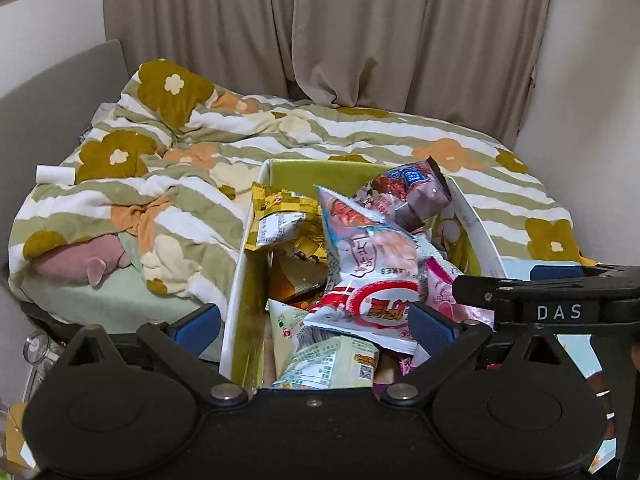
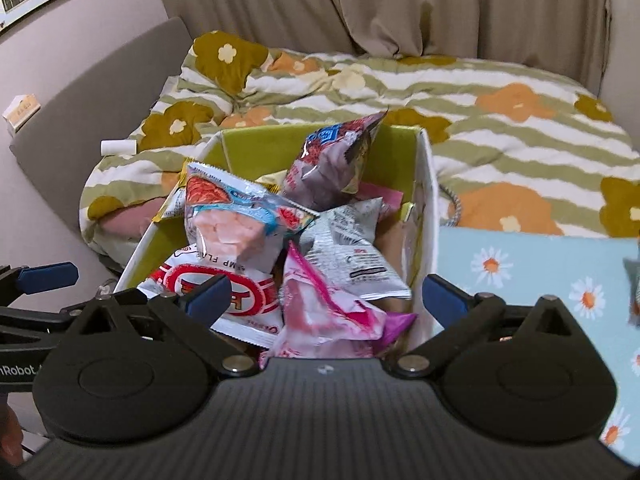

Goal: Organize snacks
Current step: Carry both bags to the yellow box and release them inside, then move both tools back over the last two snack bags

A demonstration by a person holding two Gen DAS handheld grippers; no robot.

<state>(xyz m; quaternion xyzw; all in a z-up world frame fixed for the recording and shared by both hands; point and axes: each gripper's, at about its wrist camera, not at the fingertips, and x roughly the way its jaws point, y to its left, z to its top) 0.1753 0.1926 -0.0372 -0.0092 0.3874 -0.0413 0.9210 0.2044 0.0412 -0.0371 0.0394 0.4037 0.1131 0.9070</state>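
Observation:
A white box with a green inside (image 1: 236, 292) (image 2: 425, 200) stands at the bed's near edge, heaped with snack packets. Among them are a red-and-white packet (image 1: 380, 304) (image 2: 256, 292), a blue-and-pink one (image 1: 360, 232) (image 2: 236, 220), a purple one (image 1: 412, 196) (image 2: 332, 164), a yellow one (image 1: 280, 216), a silver one (image 2: 356, 256) and a pink one (image 2: 320, 308). My left gripper (image 1: 316, 322) is open, straddling the box's left wall, holding nothing. My right gripper (image 2: 326, 296) hangs wide open above the pink packet, pads apart from it.
A striped quilt with flowers (image 1: 360, 132) (image 2: 480, 80) covers the bed, with curtains behind. A light blue daisy cloth (image 2: 540, 268) lies right of the box. A blurred grey thing (image 2: 632, 292) shows at its right edge. A white tube (image 1: 54, 174) rests on the quilt.

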